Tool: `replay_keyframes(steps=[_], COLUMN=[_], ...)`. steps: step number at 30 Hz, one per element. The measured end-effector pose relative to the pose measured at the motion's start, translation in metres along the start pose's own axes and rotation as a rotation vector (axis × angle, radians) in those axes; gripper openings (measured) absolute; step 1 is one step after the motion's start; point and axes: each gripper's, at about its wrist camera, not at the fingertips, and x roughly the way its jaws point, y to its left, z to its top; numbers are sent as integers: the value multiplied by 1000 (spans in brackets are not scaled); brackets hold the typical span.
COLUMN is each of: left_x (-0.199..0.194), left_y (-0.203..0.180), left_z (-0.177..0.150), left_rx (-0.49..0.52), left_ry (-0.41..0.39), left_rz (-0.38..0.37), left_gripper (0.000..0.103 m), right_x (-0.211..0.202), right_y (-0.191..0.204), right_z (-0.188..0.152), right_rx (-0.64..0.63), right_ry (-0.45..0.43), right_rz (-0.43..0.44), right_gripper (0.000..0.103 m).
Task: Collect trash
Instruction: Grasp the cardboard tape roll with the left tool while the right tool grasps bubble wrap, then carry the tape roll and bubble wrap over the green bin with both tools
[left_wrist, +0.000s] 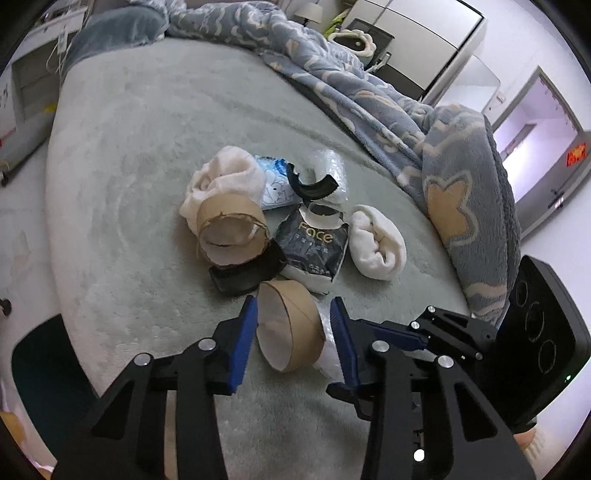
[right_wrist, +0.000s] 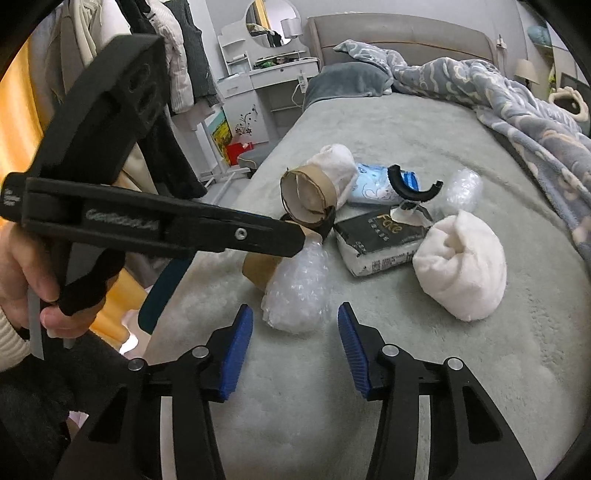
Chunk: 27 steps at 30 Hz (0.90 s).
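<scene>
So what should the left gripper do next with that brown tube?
Probably close a little more. The cardboard tube already sits between the left gripper's blue fingers, but small gaps show on both sides, so nothing is pinched yet. Lift only once it is held.

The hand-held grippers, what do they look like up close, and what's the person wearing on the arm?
Each hand-held gripper has black angular linkage arms with silver round pivot bolts and blue ribbed pads on its fingers. The left hand-held gripper has a black pistol-style body with pale lettering along its side and three round recesses on its slanted top block. The left hand shows a cream ribbed knit cuff.
</scene>
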Motion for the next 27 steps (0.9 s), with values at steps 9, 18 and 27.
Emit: replay_keyframes(steps=[9,18,27], left_x=[8,-5,-22], left_y=[1,13,24], left_z=[-1,-1,-2], left_rx=[17,3,5], left_ry=[35,14,-26], left_rz=[-16,-30,-45], left_gripper=[33,25,23], right_x=[7,6,-7], right_y=[4,8,10], right_z=[6,13,27], right_rx=[-11,-38,-15], right_ry=[28,37,-18], right_rz=[13,-2,9], right_gripper=[33,28,28])
